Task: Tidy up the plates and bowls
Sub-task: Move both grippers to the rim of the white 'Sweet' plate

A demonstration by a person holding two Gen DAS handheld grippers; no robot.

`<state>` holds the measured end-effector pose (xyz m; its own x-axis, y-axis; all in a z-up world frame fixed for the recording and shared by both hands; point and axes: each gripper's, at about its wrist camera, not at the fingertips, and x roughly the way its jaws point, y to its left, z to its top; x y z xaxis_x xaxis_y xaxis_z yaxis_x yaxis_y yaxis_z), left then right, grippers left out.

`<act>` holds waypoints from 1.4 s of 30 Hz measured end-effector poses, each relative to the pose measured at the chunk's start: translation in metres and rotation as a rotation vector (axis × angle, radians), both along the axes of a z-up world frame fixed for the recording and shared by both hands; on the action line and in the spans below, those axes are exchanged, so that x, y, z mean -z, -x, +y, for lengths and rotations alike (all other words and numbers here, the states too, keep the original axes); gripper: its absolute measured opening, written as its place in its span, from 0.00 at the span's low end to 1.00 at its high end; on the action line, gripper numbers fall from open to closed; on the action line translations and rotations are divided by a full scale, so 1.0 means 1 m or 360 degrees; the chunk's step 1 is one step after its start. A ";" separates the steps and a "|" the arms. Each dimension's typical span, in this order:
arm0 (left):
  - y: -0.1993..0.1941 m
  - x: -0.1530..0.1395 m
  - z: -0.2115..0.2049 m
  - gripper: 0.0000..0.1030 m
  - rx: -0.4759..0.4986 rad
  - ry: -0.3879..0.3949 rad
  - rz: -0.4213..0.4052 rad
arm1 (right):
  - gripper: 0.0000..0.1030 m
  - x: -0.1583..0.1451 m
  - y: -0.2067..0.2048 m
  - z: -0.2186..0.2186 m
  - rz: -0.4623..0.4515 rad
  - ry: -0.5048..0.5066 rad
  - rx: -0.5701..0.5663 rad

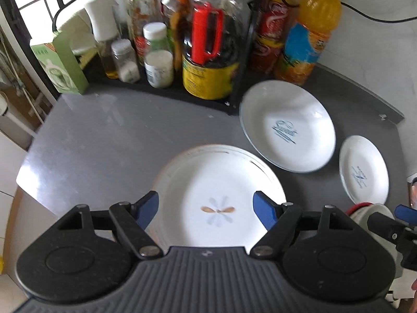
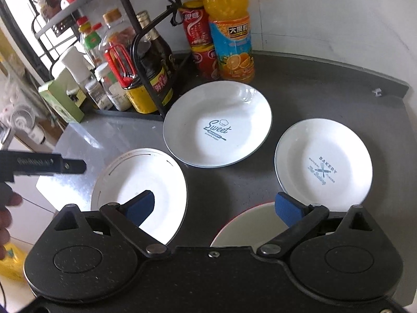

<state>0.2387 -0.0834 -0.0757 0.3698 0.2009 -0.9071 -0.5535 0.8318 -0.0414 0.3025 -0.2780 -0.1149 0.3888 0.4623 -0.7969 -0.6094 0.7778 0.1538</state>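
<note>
Grey stone-look bench [image 1: 104, 135], left wrist view. My left claw [image 1: 206, 208] hangs wide open over the flower plate [image 1: 219, 182], blue pads either side of its middle, holding nothing; I judge it is lined up to take this plate first. Item count here: three white plates. The flower plate is nearest, the Sweet plate [image 1: 286, 127] lies far right of it, and the small bakery plate [image 1: 363, 169] sits at the right edge. All three lie flat and apart, none stacked, so the sorting looks barely begun. One red-rimmed bowl [image 1: 365, 208] shows at the near right, partly hidden by my right claw [image 1: 402, 212]. A black rack [image 1: 242, 60] of bottles and jars at the far side keeps the condiments off the working area; an orange juice bottle [image 1: 310, 36] stands beside it.

Right wrist view. My right claw [image 2: 215, 206] is also spread wide, empty, hovering above the red-rimmed bowl [image 2: 247, 224], which sits nearest, between the flower plate [image 2: 143, 180] on the left and the bakery plate [image 2: 323, 167] on the right. The Sweet plate [image 2: 217, 125] lies beyond, close to the rack [image 2: 148, 78]. Same count: three plates, one bowl. Part of the left claw's arm [image 2: 47, 165] enters from the left. I judge the bowl is this claw's target, since the plates differ in size and would nest largest-first.
</note>
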 end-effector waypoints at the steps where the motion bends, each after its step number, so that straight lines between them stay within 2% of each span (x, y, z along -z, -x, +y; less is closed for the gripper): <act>1: 0.000 0.000 0.004 0.76 -0.0007 -0.0001 0.0002 | 0.97 0.001 0.000 0.002 -0.0010 0.0011 -0.0010; 6: 0.000 0.000 0.023 0.76 -0.0031 0.0007 -0.0006 | 0.97 0.004 -0.007 0.007 -0.0046 0.0032 0.0001; 13: -0.016 0.006 0.033 0.76 0.0022 -0.0024 -0.0018 | 0.95 0.011 -0.025 0.006 -0.0022 -0.0024 0.0150; 20: -0.045 0.021 0.038 0.76 0.0093 0.0027 -0.0030 | 0.79 0.027 -0.049 0.009 0.0098 -0.0109 0.0330; 26: -0.069 0.031 0.040 0.74 0.0150 0.0044 -0.0111 | 0.65 0.043 -0.073 0.016 0.0222 -0.0167 0.0464; 32: -0.096 0.050 0.053 0.67 0.0168 0.0136 -0.0151 | 0.60 0.055 -0.100 0.024 0.0335 -0.0188 0.0555; 39: -0.127 0.080 0.069 0.55 0.0156 0.0236 -0.0109 | 0.48 0.074 -0.136 0.023 0.0457 -0.0200 0.0723; 42: -0.136 0.092 0.071 0.48 0.0172 0.0270 -0.0086 | 0.47 0.081 -0.147 0.024 0.0493 -0.0188 0.0759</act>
